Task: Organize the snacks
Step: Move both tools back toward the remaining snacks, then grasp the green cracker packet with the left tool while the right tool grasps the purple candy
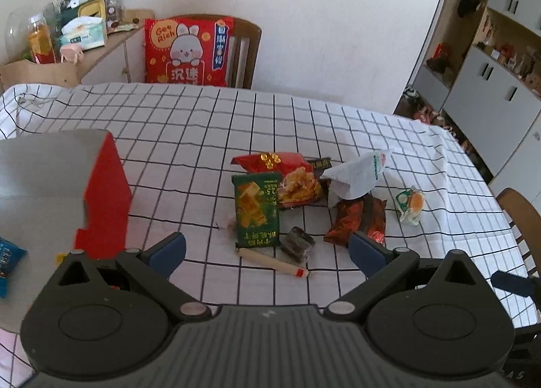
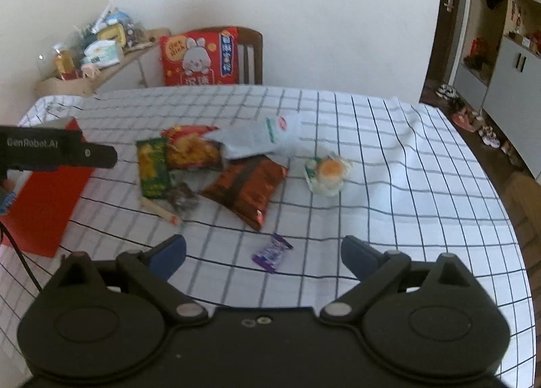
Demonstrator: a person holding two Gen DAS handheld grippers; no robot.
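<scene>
A checked tablecloth (image 1: 189,124) covers the table; a red box (image 1: 108,198) stands at its left edge; snack packets lie clustered mid-table, a green packet (image 1: 257,210) beside a red chip bag (image 1: 294,178), a white pouch (image 1: 358,175) over both; a purple candy (image 2: 271,252) lies apart, nearer; the left gripper (image 1: 267,252) and right gripper (image 2: 263,252) hover released, holding nothing.

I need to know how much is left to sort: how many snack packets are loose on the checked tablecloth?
8, though the pile may hide more: green pack, red chip bag, white bag, brown-red bag, dark candy, sausage stick, pale round-cake pack, purple candy.
</scene>
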